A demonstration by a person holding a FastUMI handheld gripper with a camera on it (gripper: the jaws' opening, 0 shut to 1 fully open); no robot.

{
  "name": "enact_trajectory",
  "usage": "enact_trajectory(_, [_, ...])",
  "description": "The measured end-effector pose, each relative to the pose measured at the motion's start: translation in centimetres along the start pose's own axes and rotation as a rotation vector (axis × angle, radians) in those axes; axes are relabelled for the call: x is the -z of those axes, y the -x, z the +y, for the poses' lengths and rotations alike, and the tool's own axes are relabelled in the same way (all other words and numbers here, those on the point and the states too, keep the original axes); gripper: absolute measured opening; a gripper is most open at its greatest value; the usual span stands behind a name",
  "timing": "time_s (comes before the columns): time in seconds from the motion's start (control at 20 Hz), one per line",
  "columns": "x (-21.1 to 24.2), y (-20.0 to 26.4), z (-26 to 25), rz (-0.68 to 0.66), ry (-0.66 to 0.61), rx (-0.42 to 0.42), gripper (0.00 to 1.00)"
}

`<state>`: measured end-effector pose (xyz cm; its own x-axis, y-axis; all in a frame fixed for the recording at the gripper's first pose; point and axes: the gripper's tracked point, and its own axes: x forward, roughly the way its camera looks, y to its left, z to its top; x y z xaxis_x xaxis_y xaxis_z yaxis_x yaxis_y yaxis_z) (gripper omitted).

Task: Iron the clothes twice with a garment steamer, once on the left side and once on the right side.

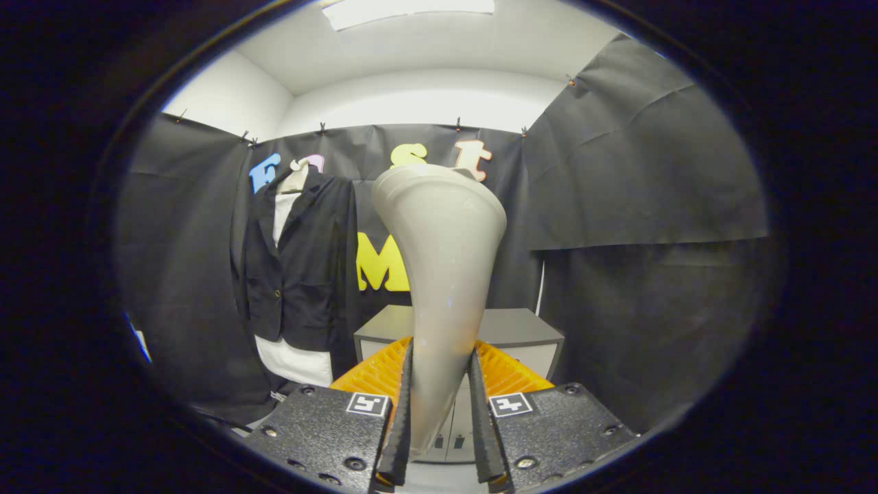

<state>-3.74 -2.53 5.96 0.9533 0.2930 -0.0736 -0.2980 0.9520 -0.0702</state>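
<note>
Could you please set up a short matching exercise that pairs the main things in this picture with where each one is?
Things:
1. pale grey flared steamer head
2. black jacket over a white shirt
3. low grey cabinet
4. gripper

Places:
A. hanging beyond the fingers, against the cloth wall
B. clamped between the two fingers, rising upright
C. standing behind the steamer, beside the hanging clothes
D. shut on the steamer's handle

Pairs: 1-B, 2-A, 3-C, 4-D
</note>
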Motion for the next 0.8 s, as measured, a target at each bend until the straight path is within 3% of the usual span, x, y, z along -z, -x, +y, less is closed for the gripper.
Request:
enact_trajectory(0.35, [2.0,1.8,-3.5,0.012,-0.029,0.039,0.40])
enact_trajectory(0.8, [-0.2,0.0,0.1,-0.032,-0.015,0.060,0.40])
